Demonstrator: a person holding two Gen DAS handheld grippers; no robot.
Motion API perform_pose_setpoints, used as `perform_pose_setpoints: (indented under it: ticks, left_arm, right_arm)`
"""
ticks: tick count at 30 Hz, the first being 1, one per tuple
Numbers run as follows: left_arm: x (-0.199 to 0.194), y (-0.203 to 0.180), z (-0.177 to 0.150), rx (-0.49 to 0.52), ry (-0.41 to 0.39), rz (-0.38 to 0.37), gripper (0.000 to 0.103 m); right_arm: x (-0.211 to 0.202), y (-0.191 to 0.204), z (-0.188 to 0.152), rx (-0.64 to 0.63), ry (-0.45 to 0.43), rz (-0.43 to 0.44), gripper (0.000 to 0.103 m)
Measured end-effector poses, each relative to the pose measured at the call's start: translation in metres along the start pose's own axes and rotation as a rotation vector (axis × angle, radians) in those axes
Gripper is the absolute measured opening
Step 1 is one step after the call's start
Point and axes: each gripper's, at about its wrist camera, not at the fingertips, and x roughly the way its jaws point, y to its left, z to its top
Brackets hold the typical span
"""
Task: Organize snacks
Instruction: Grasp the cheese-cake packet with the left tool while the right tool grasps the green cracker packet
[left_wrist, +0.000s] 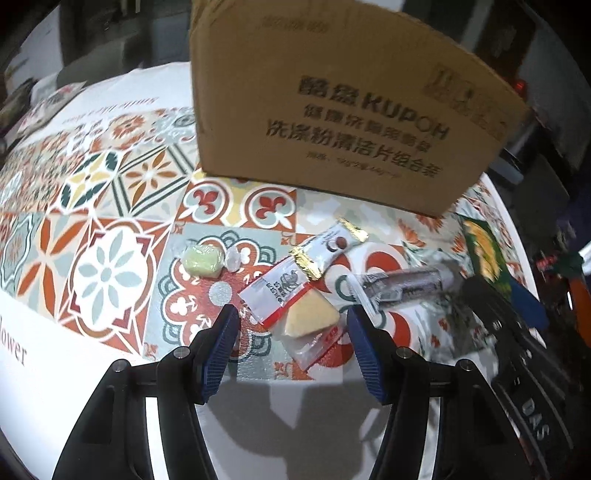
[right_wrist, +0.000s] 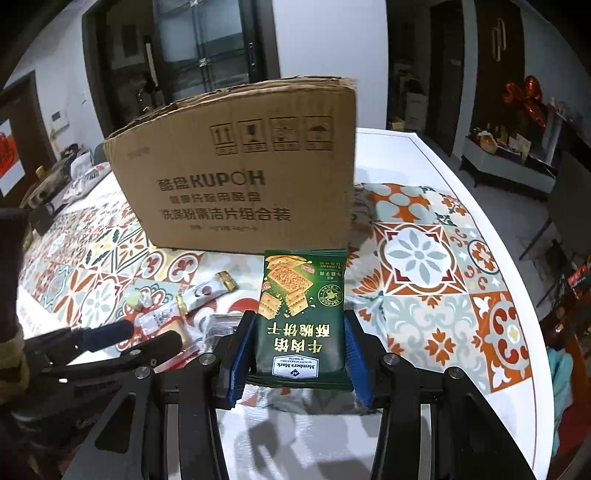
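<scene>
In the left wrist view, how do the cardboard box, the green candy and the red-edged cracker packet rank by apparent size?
1. cardboard box, by far largest.
2. red-edged cracker packet.
3. green candy, smallest.
The packet lies nearer the camera, which enlarges it somewhat.

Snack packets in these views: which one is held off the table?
The green cracker packet, clamped in the right gripper; the other snacks lie loose on the tablecloth.

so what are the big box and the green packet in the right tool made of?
Box: looks like plain brown corrugated cardboard, matte, with a ragged, dented top edge and black print. Green packet: probably glossy plastic film, given its sheen, crimped end seams and printed cracker picture. The right tool grips it by its sides.
</scene>
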Motion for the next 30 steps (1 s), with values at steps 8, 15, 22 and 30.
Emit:
perform_pose_setpoints:
  ticks: [8,15,22,30]
  left_arm:
    - [0.007,-0.003,0.003,-0.049,-0.023,0.053,0.059]
    - [0.006,-0.001,0.003,-0.047,-0.043,0.069,0.039]
    - [0.001,0.007,0.0,-0.03,-0.05,0.002,0.033]
    - [-0.016,0.014,-0.005,-0.003,-0.09,-0.028,0.033]
  right_arm:
    - [0.005,0.0,-0.007,0.002,0.002,0.028,0.047]
    - [0.007,0.004,-0.009,0.004,0.007,0.052,0.047]
    - [0.008,0.009,-0.01,0.004,0.02,0.062,0.047]
    - [0.003,0.015,-0.011,0.015,0.03,0.085,0.047]
